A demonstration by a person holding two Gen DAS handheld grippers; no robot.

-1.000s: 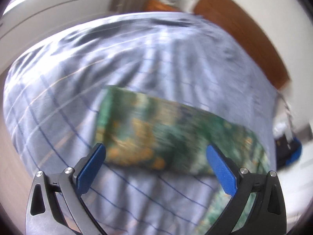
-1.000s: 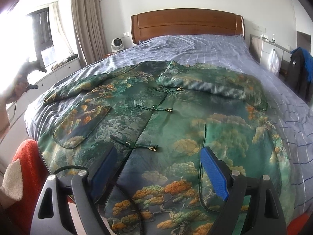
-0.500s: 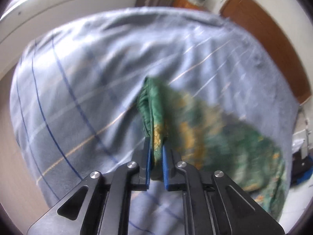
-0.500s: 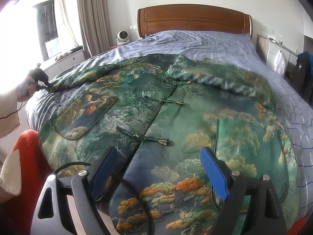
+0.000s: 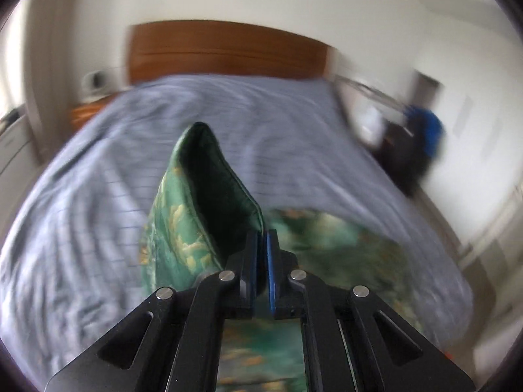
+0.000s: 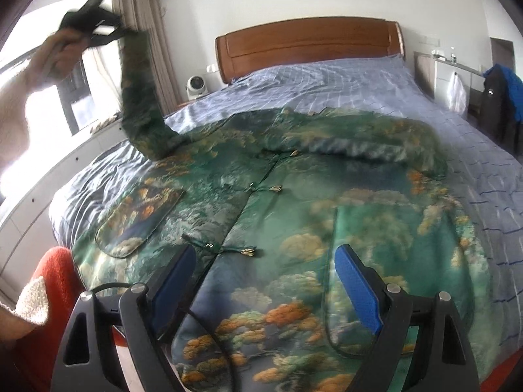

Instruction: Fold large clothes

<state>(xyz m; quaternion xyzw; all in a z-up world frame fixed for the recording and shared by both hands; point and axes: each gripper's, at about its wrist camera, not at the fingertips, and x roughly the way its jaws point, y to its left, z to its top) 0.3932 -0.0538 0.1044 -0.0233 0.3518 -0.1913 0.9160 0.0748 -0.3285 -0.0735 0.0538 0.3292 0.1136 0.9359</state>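
Left gripper [image 5: 260, 245] jaws now clamped on sleeve cuff [image 5: 209, 189], wide apart a second ago. Sleeve lifted off bed [image 6: 327, 75], raised high at window side; probably being swung inward for fold. Jacket [image 6: 294, 202] body flat on bed. Right gripper [image 6: 264, 277] jaws apart, empty.

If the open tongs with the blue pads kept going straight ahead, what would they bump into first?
Most likely the green jacket spread on the bed. The right tongs point down at its front, though depth is hard to judge.
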